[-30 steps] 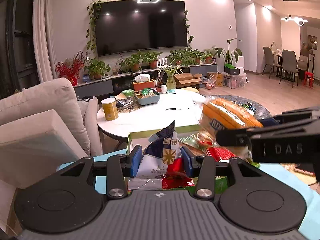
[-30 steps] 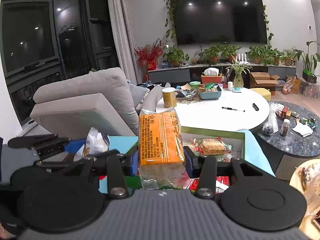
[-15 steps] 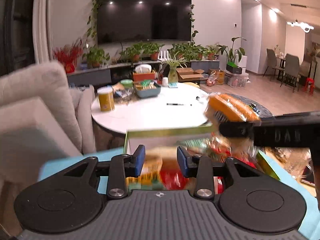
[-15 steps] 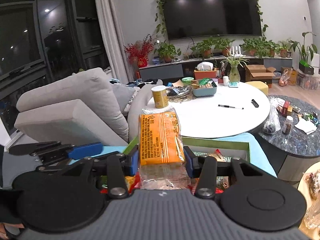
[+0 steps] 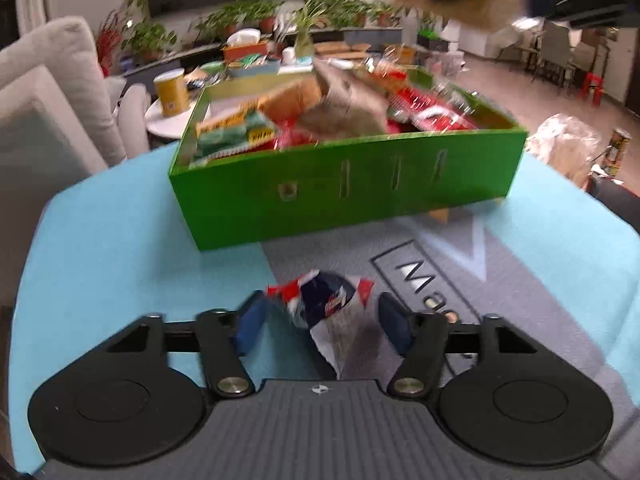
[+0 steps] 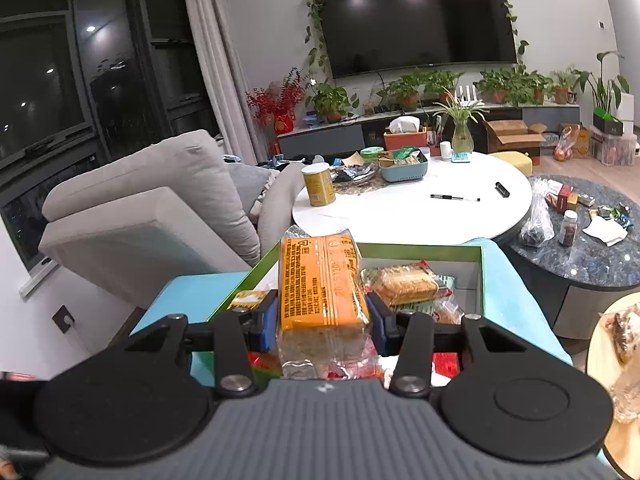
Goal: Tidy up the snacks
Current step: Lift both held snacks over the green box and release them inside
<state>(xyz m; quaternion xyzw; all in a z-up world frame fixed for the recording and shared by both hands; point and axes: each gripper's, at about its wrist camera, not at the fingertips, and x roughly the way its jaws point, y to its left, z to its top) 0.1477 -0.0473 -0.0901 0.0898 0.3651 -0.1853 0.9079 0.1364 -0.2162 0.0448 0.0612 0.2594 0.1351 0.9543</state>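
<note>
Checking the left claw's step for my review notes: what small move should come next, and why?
Probably finish opening the left claw and back off: its jaws are opening around the small snack packet, low over the mat in front of the green box.

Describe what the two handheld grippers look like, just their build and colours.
Both look alike: the left gripper and right gripper each have a ribbed grey body with a small star-like mark, two round black discs at the sides, black link arms with silver pivot bolts, and blue pads on black fingers. No cables or sleeves show.
</note>
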